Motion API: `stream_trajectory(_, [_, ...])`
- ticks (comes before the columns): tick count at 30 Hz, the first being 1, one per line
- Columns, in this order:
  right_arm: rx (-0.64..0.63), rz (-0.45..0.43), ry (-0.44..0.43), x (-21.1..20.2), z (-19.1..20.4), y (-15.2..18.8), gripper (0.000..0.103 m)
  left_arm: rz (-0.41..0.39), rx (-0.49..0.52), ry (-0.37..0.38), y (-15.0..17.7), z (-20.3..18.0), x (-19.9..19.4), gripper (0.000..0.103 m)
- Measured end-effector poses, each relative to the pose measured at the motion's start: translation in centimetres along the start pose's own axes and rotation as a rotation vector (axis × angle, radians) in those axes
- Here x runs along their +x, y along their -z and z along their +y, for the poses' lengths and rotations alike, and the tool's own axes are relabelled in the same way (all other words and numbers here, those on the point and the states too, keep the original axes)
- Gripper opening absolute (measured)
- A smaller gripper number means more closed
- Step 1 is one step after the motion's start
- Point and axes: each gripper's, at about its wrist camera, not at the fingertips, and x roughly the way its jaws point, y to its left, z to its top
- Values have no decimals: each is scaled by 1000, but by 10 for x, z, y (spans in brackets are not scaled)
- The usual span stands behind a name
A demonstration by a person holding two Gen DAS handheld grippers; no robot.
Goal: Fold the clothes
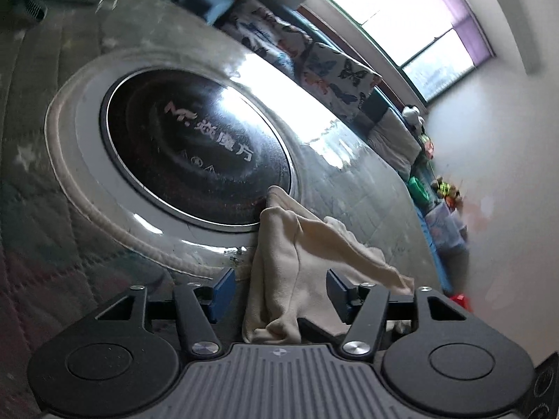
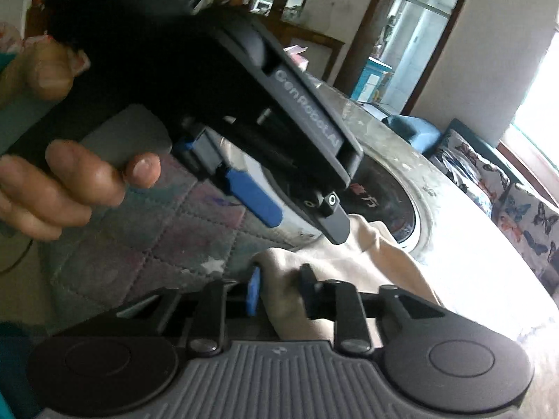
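A cream garment (image 1: pixel 279 244) hangs crumpled between the two blue pads of my left gripper (image 1: pixel 281 293), which stand wide apart without pressing on it, so that gripper is open. In the right wrist view my right gripper (image 2: pixel 279 289) is shut on a bunched edge of the same cream garment (image 2: pixel 349 262). The left gripper (image 2: pixel 297 214) hovers just above the cloth there with its jaws apart, held by a person's hand (image 2: pixel 70 174). The rest of the garment trails off to the right over the table.
The cloth lies on a quilted table cover (image 1: pixel 42 209) beside a round black glass hob (image 1: pixel 195 146) set in a white ring. Butterfly-print cushions (image 1: pixel 335 76) line a bench under the window (image 1: pixel 419 17). Toys (image 1: pixel 443 188) sit along the wall.
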Motion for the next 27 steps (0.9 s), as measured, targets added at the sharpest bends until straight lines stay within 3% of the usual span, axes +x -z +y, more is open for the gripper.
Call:
stream_trajectory(10, [161, -87, -24, -30, -31, 2, 11, 48, -177, 49, -2, 3, 18, 67])
stream_trajectory(14, [191, -107, -35, -41, -37, 6, 11, 70, -205, 76, -1, 1, 27, 65])
stream_trajectory(16, [196, -115, -42, -44, -38, 7, 10, 83, -211, 92, -1, 1, 33, 45])
stream_trajectory(19, [197, -116, -51, -47, -39, 10, 10, 96, -205, 99, 0, 2, 39, 26])
stream_trajectory(22, [211, -110, -71, -48, -42, 11, 13, 101, -201, 90, 1, 4, 41, 20])
stream_trajectory(27, [304, -126, -67, -64, -61, 28, 14, 102, -207, 70, 3, 8, 41, 20])
